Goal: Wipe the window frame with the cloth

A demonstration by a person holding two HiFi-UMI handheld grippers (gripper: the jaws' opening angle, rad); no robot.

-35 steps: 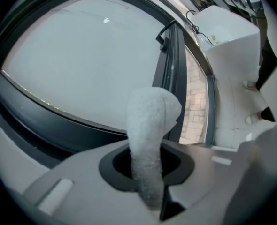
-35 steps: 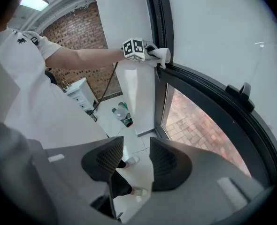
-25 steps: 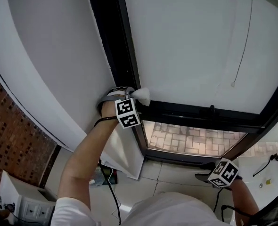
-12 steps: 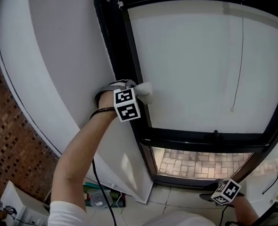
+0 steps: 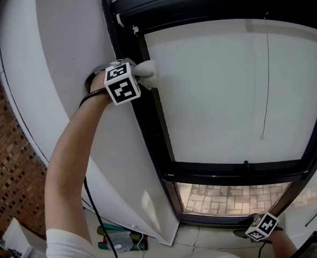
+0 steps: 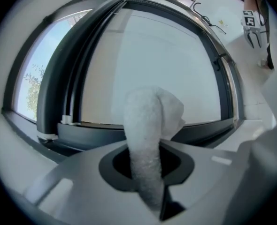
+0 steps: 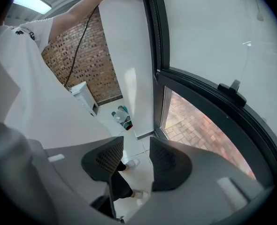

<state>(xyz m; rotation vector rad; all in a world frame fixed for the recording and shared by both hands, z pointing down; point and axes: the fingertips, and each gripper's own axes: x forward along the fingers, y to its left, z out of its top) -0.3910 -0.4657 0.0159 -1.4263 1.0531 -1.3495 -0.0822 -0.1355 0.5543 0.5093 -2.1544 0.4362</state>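
Observation:
The black window frame [image 5: 148,117] runs up the left side of the white-shaded pane and crosses below it. High on the vertical bar, my left gripper [image 5: 138,74] is shut on a white cloth [image 5: 146,72], and the wad is pressed against the bar. In the left gripper view the cloth [image 6: 150,135] sticks out between the jaws and covers the spot where it meets the frame [image 6: 77,78]. My right gripper [image 5: 260,227] hangs low at the bottom right, away from the frame. Its jaws [image 7: 136,161] stand open with nothing between them.
A white wall panel [image 5: 67,42] borders the frame on the left, with a brick wall [image 5: 8,160] beyond. A blind cord [image 5: 266,79] hangs over the pane and a handle [image 5: 246,165] sits on the lower bar. Bottles [image 7: 122,116] and a white box [image 7: 84,97] stand on the floor.
My left gripper has slid the cloth upward along the vertical frame bar. The head view has tilted up, so the right gripper sits lower in the picture.

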